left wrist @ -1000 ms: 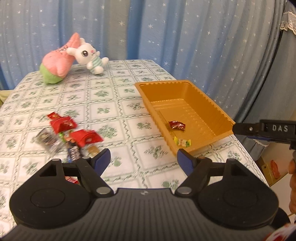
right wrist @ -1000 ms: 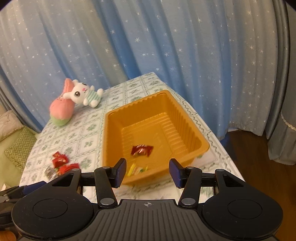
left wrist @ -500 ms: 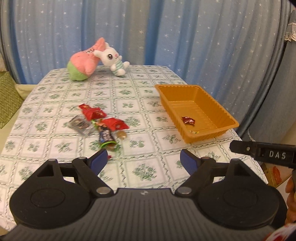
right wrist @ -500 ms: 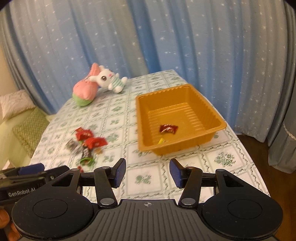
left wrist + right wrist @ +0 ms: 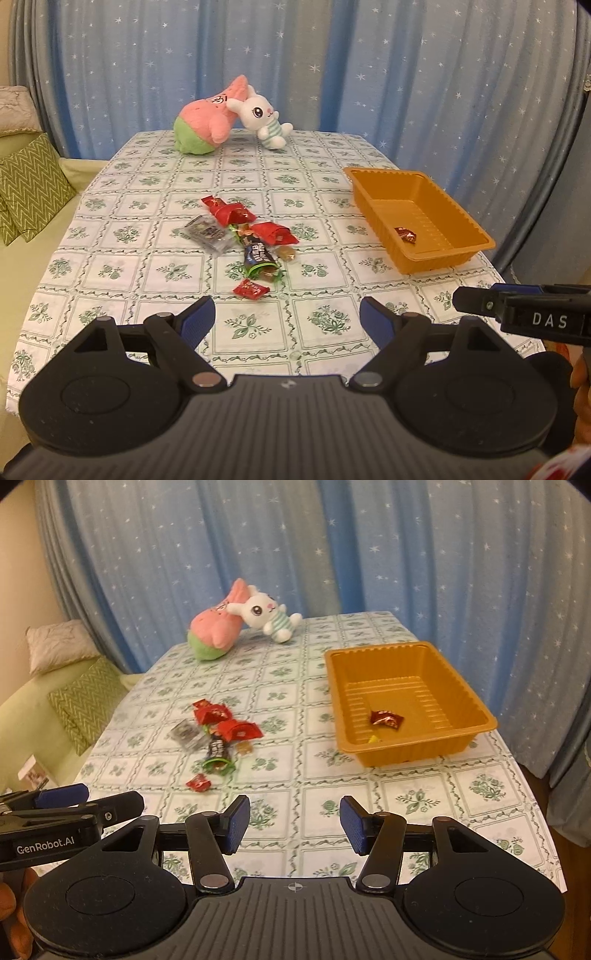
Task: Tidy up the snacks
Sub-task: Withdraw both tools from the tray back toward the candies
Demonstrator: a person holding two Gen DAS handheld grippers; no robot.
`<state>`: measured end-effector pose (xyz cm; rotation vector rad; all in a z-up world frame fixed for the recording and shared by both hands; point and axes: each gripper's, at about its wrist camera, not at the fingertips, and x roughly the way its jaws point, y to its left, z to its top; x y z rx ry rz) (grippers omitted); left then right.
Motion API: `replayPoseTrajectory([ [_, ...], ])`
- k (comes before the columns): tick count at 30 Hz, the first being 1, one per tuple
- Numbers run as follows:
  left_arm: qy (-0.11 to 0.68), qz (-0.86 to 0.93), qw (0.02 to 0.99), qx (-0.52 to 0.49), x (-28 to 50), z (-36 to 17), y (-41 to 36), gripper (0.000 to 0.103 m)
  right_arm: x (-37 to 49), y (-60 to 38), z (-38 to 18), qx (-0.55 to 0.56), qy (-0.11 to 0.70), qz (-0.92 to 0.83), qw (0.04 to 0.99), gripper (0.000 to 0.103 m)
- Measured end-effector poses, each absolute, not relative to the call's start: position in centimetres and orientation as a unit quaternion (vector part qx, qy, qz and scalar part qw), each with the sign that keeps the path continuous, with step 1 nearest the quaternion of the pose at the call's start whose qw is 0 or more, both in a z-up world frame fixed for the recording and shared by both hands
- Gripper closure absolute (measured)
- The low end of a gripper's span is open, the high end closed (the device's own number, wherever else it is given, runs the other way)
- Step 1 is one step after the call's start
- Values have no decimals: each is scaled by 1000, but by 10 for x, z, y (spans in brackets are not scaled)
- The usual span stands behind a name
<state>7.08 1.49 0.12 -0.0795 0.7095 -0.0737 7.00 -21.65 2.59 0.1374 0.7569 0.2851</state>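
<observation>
A heap of snack packets (image 5: pixel 246 234) (image 5: pixel 218 731) lies mid-table, with one small red candy (image 5: pixel 250 289) (image 5: pixel 198 784) nearest me. To the right stands an orange tray (image 5: pixel 465 229) (image 5: pixel 469 698) holding a red candy (image 5: pixel 405 235) (image 5: pixel 386 719) and a yellow one (image 5: pixel 373 739). My left gripper (image 5: pixel 287 318) hovers open over the near table edge, nothing between its blue pads. My right gripper (image 5: pixel 294 822) is also open and empty, in front of the tray. Each gripper shows at the edge of the other's view.
Two plush toys, a pink-green one (image 5: pixel 210 118) and a white rabbit (image 5: pixel 264 116), sit at the far end of the patterned tablecloth (image 5: pixel 155 273). Blue starred curtains hang behind. A sofa with green cushions (image 5: pixel 29 184) is at the left.
Both grippers have pulled back from the tray and the snacks, so more of the table shows. The left jaws stand a little wider than a second ago.
</observation>
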Motion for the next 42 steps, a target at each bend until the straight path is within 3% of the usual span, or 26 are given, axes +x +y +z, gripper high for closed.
replayPoseTrajectory([
  [29,377,-19,924,-50,99,-40,43,20,95,-190,-6,58,379,149,912,49],
  [42,399,-50,915,-22,163,-81,52,32,145,-174,-47,57,394,161,903,49],
])
